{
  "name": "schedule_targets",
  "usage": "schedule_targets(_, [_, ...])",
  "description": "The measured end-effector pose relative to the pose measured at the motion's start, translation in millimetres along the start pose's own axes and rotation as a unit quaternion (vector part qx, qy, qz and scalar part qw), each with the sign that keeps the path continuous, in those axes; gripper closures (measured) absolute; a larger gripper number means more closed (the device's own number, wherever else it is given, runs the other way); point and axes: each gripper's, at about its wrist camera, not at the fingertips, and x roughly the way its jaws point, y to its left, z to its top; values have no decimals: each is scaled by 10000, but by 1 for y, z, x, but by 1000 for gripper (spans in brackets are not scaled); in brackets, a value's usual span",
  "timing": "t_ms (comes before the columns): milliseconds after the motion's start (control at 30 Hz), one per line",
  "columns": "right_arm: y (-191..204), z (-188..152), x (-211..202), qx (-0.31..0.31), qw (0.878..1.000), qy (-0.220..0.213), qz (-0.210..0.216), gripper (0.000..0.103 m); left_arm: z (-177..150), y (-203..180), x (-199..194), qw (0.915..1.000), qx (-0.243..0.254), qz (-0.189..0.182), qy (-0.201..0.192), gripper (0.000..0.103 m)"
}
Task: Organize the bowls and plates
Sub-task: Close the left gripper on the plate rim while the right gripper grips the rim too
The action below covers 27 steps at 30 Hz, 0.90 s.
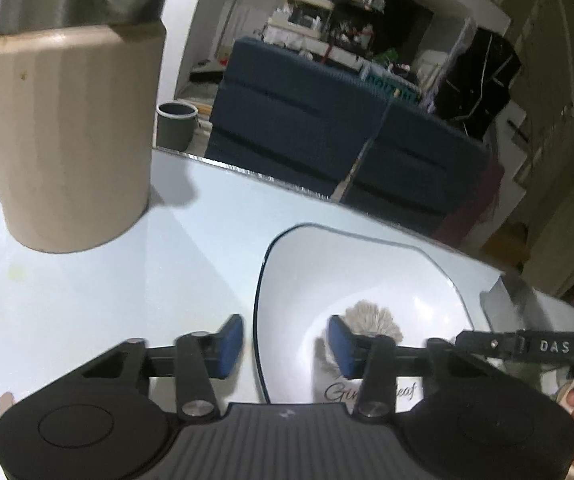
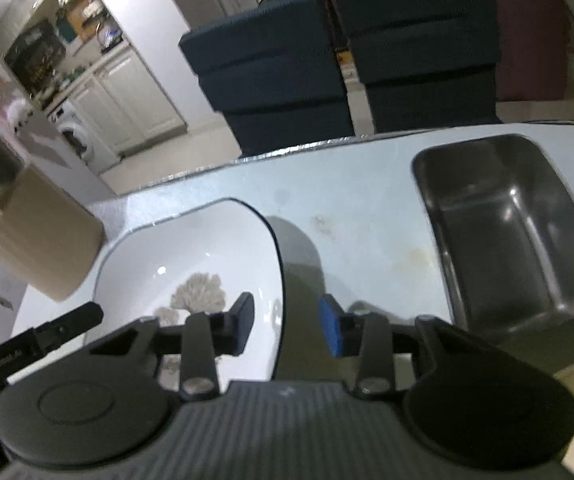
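Observation:
A white plate (image 1: 367, 272) with a thin dark rim and a leaf print lies on the pale table (image 1: 127, 272). My left gripper (image 1: 285, 345) straddles the plate's left rim, one blue pad outside and one over the plate, with a gap on both sides. In the right wrist view the same plate (image 2: 191, 248) has my right gripper (image 2: 287, 329) astride its right rim, pads also apart from it. Both grippers are open around the rim, and neither pad visibly presses on it.
A tall beige container (image 1: 75, 136) stands at the back left of the table. A dark metal tray (image 2: 515, 232) sits right of the plate. Blue chairs (image 2: 271, 72) stand beyond the table's far edge (image 1: 271, 178). A green pot (image 1: 177, 124) is on the floor.

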Motion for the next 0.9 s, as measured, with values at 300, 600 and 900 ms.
schedule_targets(300, [3, 9, 26, -288, 9990, 332, 118, 85, 1, 12, 11, 9997, -74, -7, 221, 91])
schedule_targets(600, [-9, 7, 31, -4, 9991, 328, 273, 82, -3, 16, 13, 9993, -286, -82, 212, 91])
schedule_targets(900, [-11, -5, 18, -561, 9970, 191, 508, 87, -12, 26, -2, 9994, -253, -231, -111, 91])
